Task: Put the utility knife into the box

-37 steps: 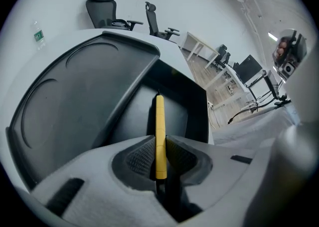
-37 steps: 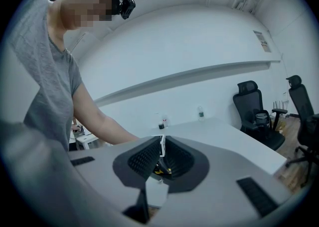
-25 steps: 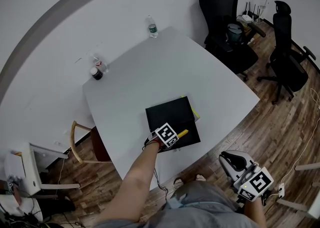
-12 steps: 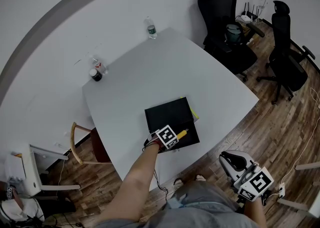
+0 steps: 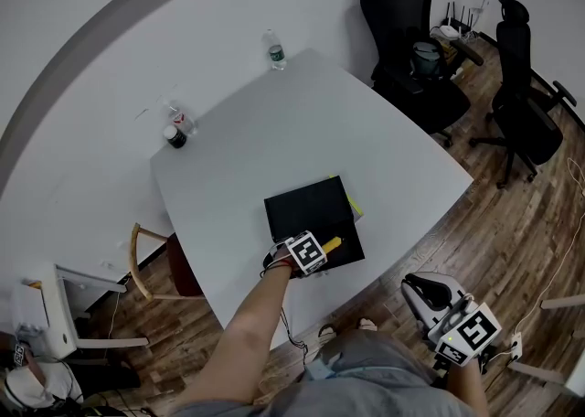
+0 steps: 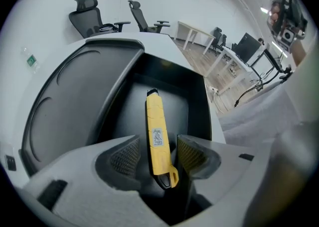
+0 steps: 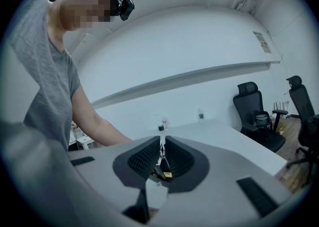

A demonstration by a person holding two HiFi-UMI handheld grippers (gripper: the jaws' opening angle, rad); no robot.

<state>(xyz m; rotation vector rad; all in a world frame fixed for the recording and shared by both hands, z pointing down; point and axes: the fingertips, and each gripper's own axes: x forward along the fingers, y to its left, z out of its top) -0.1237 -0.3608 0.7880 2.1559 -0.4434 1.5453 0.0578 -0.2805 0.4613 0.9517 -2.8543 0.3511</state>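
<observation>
- Utility knife (image 6: 158, 131), seen within the box (image 6: 199, 106) outline: small grey sticker mid-handle, print too small to read.
- Wall left of the box: small green sign (image 6: 31, 60), white mark on it, not legible.
- Left gripper (image 5: 315, 253), at the box's near edge: cube bears a black-and-white square marker, no letters.
- Right gripper (image 5: 422, 291), well apart from the box: same kind of marker.
- No word or number readable anywhere.

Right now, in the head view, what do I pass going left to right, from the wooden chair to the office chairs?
Wooden chair → small bottles at the table's edge → black box → nearer office chair → second office chair.
</observation>
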